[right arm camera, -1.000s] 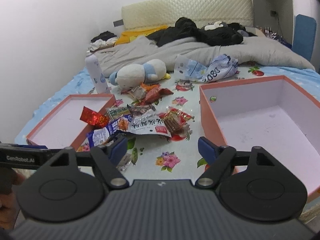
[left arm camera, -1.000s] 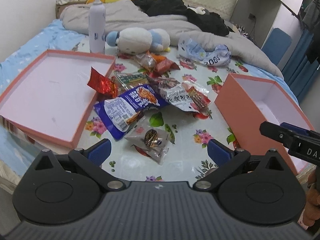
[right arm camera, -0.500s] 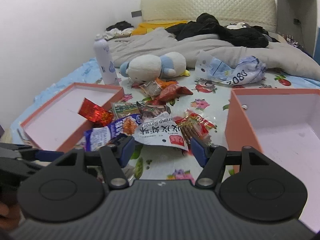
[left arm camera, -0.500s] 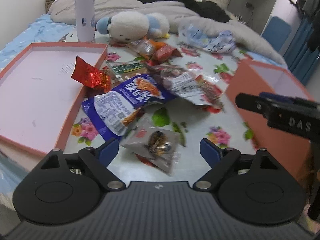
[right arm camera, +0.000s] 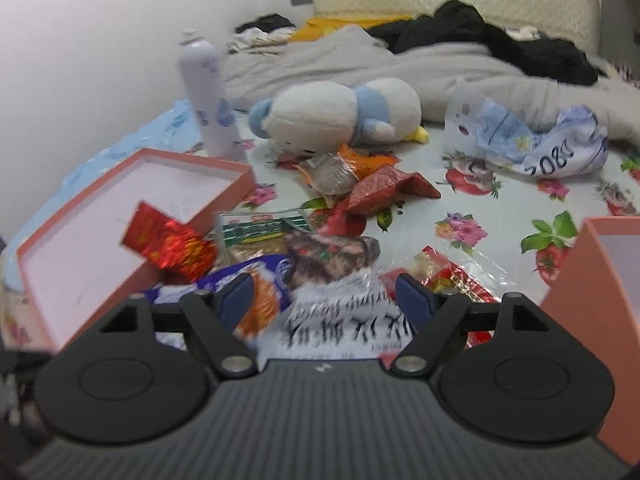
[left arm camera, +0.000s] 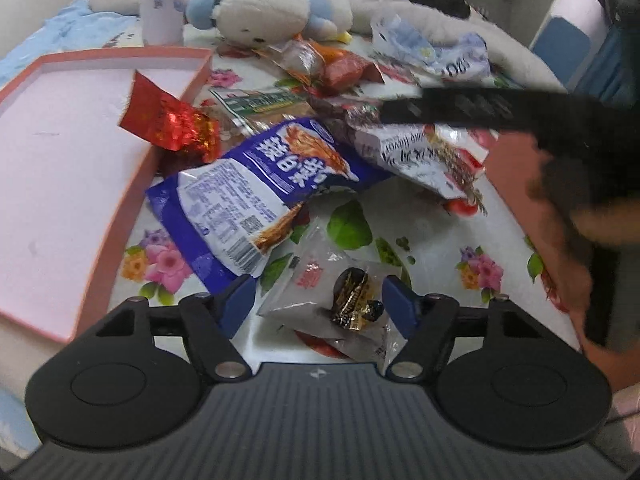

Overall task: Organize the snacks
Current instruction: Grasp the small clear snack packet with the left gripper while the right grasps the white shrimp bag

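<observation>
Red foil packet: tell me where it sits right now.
The red foil packet lies left of centre in both wrist views, propped on the near right edge of the shallow pink tray, just beyond the big blue snack bag.

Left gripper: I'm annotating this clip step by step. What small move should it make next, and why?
Probably ease down a little more and finish closing on the clear packet. The left gripper already straddles that packet, its jaws are closing, and the pads do not seem to press it yet. The pink tray beside it holds no snacks, so lifting one snack would start the sorting.
</observation>
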`<state>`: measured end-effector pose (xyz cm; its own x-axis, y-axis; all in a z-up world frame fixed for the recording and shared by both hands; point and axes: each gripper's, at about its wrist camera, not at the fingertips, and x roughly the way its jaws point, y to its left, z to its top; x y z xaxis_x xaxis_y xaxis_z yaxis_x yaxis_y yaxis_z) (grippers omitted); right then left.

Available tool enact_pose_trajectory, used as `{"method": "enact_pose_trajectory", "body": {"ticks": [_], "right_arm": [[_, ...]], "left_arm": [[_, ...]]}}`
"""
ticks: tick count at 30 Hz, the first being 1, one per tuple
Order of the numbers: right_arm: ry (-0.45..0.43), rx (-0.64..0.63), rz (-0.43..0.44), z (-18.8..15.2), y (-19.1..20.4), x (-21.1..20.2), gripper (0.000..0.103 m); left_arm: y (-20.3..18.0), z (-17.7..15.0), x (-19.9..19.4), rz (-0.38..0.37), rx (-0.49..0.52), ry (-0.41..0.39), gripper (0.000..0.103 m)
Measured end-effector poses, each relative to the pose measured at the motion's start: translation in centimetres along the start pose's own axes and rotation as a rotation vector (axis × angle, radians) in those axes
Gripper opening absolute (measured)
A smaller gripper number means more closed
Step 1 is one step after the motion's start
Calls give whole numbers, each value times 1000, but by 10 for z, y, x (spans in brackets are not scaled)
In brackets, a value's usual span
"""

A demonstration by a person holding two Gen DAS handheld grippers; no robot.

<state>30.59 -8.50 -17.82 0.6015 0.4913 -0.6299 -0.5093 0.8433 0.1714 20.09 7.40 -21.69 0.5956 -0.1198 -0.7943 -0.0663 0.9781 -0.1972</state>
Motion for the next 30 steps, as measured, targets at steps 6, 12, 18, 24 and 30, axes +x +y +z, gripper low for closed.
{"method": "enact_pose_trajectory", "body": {"ticks": [6, 12, 18, 24, 30], "right_arm": [[110, -16, 21, -4, -4, 43, 78], [132, -58, -1, -14, 5, 45, 64], [80, -40, -25, -13, 8, 19, 55], [29, 1, -56, -18, 5, -24, 55], [1, 19, -94, -27, 3, -69, 55]], "left_arm": [[-7, -4, 15, -2, 41, 25, 73], [-9, -4, 15, -7, 46, 10, 66], [-13, -4, 6, -5, 39, -15, 55], [-17, -3, -8, -12, 4, -26, 49], [-26, 0, -30, -20, -22, -60, 48]]}}
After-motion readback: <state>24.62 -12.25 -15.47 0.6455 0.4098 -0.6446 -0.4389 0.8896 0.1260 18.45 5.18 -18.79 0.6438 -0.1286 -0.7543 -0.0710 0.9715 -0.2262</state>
